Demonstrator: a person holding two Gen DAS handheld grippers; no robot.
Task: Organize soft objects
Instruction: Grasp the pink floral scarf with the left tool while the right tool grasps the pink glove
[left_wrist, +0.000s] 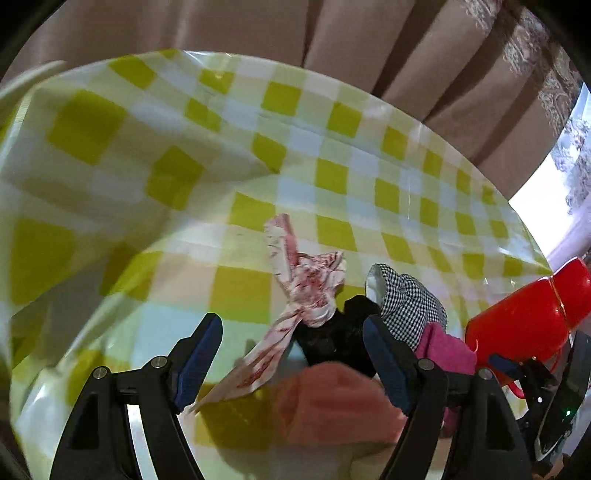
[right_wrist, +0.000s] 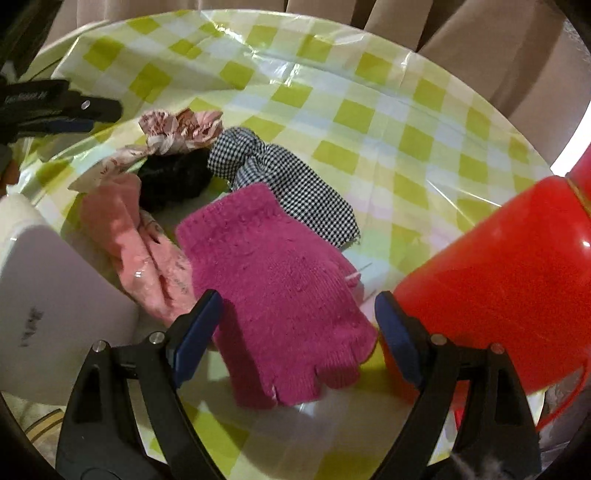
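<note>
Both tools are gaping wide, holding nothing — the right tool (right_wrist: 295, 332) is straddling the magenta knit glove (right_wrist: 280, 280), limp and light; pinching its cuff looks best.

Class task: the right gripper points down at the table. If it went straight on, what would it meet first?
Most likely the magenta knit glove, which lies between the open fingers of the right gripper. Depth is hard to judge.

No readable text found in either view. Dark printed mark seen on white object (right_wrist: 55, 288) at left edge of right wrist view, too blurred to be read. Faint white lettering seen on black body of left claw (right_wrist: 55, 110) in same view, illegible. Small printed marks on pale pink cloth (right_wrist: 173, 266), unreadable.
</note>
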